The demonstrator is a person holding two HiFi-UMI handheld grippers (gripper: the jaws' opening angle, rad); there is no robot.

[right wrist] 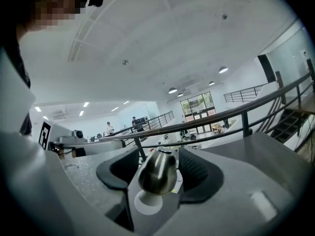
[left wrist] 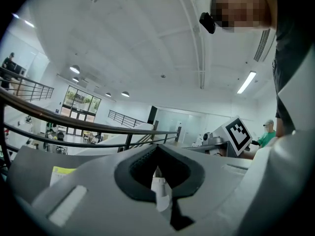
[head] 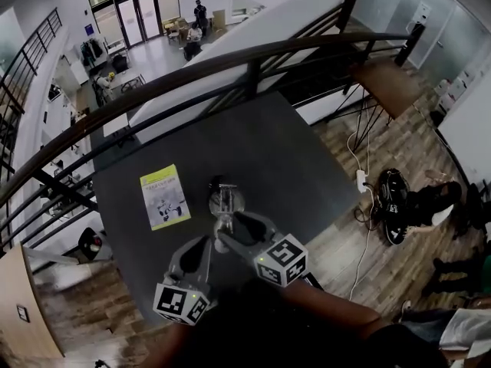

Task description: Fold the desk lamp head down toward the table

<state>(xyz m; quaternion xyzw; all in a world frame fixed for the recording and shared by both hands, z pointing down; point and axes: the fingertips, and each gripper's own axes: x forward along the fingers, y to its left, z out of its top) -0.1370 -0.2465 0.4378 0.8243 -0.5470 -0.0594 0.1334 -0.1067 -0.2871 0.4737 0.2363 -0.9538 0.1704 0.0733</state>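
Observation:
The desk lamp [head: 225, 200] stands near the front of the dark table [head: 253, 152]. Its brushed-metal head [right wrist: 157, 173] sits low over a white round base [right wrist: 146, 204]. My right gripper [head: 228, 227] is open, its jaws standing on either side of the lamp head [right wrist: 158, 154] with gaps at both pads. My left gripper [head: 201, 242] is just left of the lamp and nearer to me. Its tips meet at the far end [left wrist: 157, 149], so it is shut. A small white piece [left wrist: 160, 191] shows through the hollow between its pads; what it is I cannot tell.
A yellow-green booklet [head: 164, 198] lies on the table left of the lamp. A dark railing [head: 230, 60] runs behind the table over a lower floor. To the right are a wooden side table [head: 387, 83], a power strip [head: 360, 180] and bags [head: 395, 198] on the floor.

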